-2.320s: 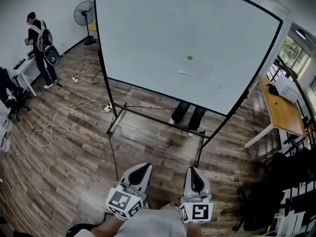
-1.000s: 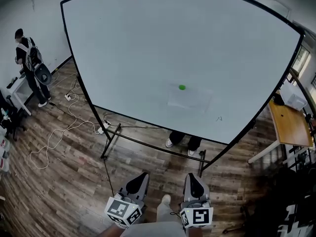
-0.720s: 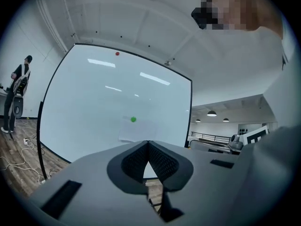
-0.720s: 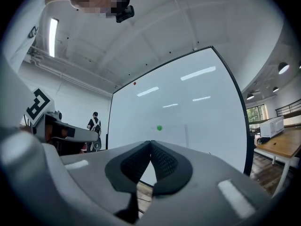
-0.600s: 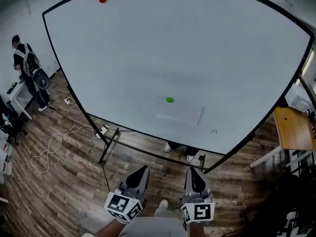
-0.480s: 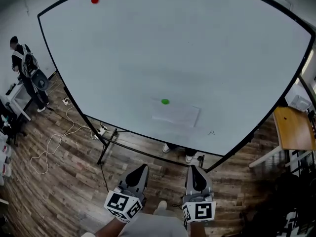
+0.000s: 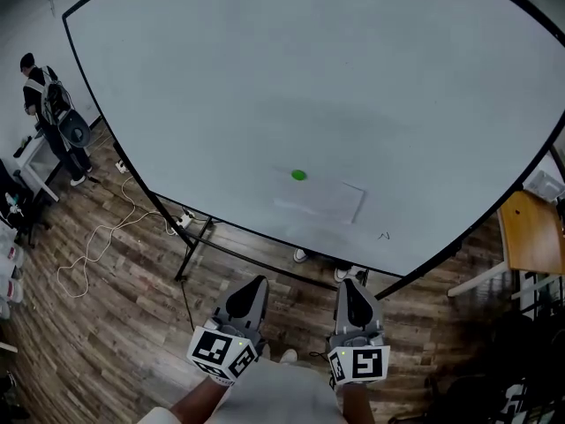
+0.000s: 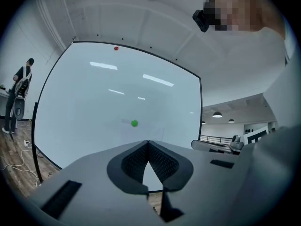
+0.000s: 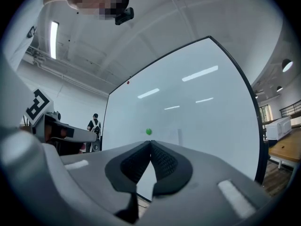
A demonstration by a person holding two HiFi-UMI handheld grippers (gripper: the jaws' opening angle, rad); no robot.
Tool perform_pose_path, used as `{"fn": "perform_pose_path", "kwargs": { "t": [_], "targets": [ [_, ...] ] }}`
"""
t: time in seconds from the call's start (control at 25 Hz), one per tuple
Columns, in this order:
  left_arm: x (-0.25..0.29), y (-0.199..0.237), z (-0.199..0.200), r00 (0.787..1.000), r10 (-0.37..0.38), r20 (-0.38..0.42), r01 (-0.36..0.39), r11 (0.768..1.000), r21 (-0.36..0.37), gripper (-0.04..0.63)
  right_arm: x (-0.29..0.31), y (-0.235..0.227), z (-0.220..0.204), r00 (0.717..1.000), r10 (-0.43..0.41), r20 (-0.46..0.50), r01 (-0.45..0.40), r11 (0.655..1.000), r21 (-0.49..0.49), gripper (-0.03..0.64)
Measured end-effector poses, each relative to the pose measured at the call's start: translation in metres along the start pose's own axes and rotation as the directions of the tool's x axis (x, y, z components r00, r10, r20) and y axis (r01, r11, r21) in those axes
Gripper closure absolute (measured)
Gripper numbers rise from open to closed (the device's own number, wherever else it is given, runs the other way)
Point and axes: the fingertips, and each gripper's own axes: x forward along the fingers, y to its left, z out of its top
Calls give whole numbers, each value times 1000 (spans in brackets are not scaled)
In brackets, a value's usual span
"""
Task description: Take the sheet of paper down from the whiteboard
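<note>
open-plan lab or office workspace. big freestanding whiteboard (image 7: 353,87) on black frame, wood-plank floor (image 7: 106,325), loose cables (image 7: 97,241) and power strip (image 7: 184,222) trailing across it, wooden desk (image 7: 530,237) at right, person (image 7: 53,117) at white table (image 7: 31,153) by wall, high white ceiling (image 8: 141,18), hanging lamps (image 8: 217,114).

The left tool (image 7: 256,283) and the right tool (image 7: 350,284) are held side by side low in the head view, near each other but not touching. Both point forward and roughly level. Each tool's jaws meet at the tips, with nothing gripped between them. The marker cubes (image 7: 221,353) face up at the camera. A forearm (image 7: 190,402) shows behind the left tool.
</note>
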Motion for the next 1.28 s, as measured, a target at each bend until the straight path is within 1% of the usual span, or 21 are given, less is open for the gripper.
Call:
{"fn": "perform_pose_path", "kwargs": {
  "t": [0.24,0.6,0.76,0.92,1.04,1.16,1.28],
  "targets": [
    [19,-2,7,1000,-16,9,16,1000,6,589,9,-11,2,1000,-13,1,13,1000,-9,606],
    [36,-1,10,1000,-19,11,19,1000,11,589,26,-24,2,1000,3,-4,-4,1000,-23,606],
    [46,-3,6,1000,-20,8,20,1000,9,589,33,-39,6,1000,2,6,-1,999,-33,606],
    [53,-1,6,1000,-22,2,22,1000,8,589,44,-46,6,1000,10,-6,-10,999,-33,606],
    [61,1,6,1000,-21,3,21,1000,9,588,56,-53,4,1000,11,-20,-12,999,-36,596],
    [70,2,8,1000,-21,4,21,1000,11,589,66,-61,4,1000,8,-25,-8,1000,-30,556],
    [73,1,11,1000,-26,7,26,999,20,589,71,-66,4,1000,1,-22,-2,1000,-26,554]
  ]
}}
